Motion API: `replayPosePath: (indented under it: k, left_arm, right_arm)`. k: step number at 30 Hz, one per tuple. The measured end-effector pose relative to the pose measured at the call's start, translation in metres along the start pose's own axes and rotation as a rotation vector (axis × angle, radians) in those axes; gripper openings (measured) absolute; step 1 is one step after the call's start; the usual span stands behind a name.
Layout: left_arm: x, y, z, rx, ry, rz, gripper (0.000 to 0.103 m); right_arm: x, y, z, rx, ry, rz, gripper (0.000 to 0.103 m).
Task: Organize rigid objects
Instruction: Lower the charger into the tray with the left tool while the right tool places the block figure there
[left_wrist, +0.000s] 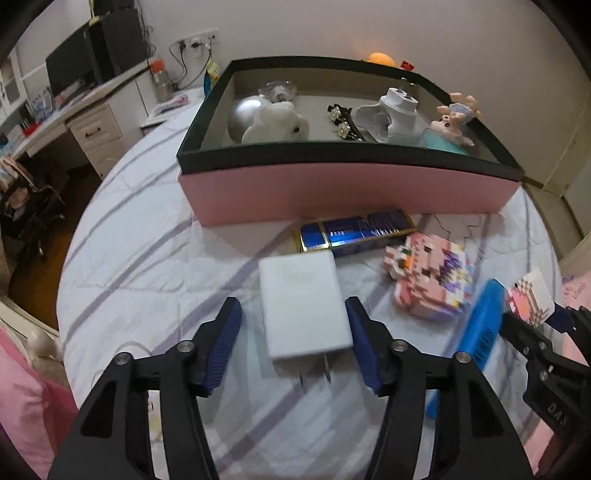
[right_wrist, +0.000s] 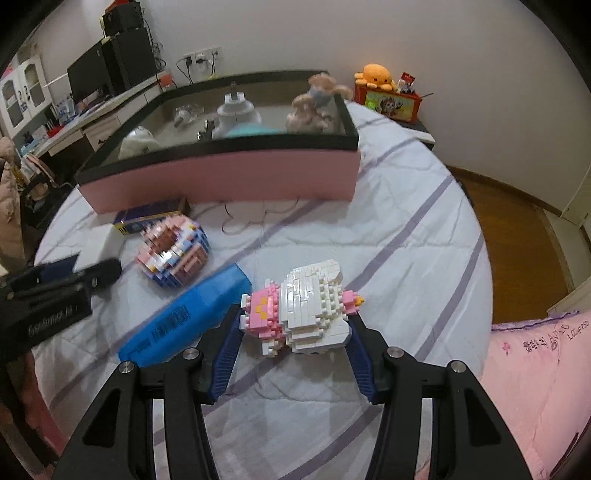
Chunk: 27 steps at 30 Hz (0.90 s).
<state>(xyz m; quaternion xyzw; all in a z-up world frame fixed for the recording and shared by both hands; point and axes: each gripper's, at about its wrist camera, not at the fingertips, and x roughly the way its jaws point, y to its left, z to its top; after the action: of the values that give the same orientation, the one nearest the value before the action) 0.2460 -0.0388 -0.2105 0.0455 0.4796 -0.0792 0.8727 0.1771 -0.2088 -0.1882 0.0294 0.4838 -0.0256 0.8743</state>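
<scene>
One white charger (left_wrist: 303, 306), two prongs, flat

Lighting was pretty dim and warmish indoors, no hard light source in view. Both fisheye shots bent everything hard at the edges, with black vignette in the corners. The pink cardboard box with the dark rim (left_wrist: 351, 192) curved like a banana and looked soft. The shiny blue and gold foil pack (left_wrist: 354, 230) caught some glare. The pastel toy-brick model (left_wrist: 428, 277) was smeared with motion blur. Shadows on the white striped bedsheet (left_wrist: 147, 266) stayed faint.
</scene>
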Motion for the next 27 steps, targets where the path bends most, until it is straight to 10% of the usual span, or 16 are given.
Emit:
replayPosePath:
  k: [3, 18, 27]
  left_arm:
    - [0.002, 0.0, 0.001, 0.003, -0.014, 0.003, 0.042]
    - [-0.037, 0.012, -0.006, 0.005, -0.045, 0.038, 0.041]
    - [-0.126, 0.023, 0.004, 0.0, -0.263, 0.054, 0.041]
  right_arm:
    - [0.003, -0.001, 0.003, 0.0, -0.006, 0.003, 0.055]
    - [-0.036, 0.002, 0.011, 0.016, -0.105, 0.014, 0.055]
    - [-0.127, 0.018, 0.02, -0.021, -0.345, 0.001, 0.055]
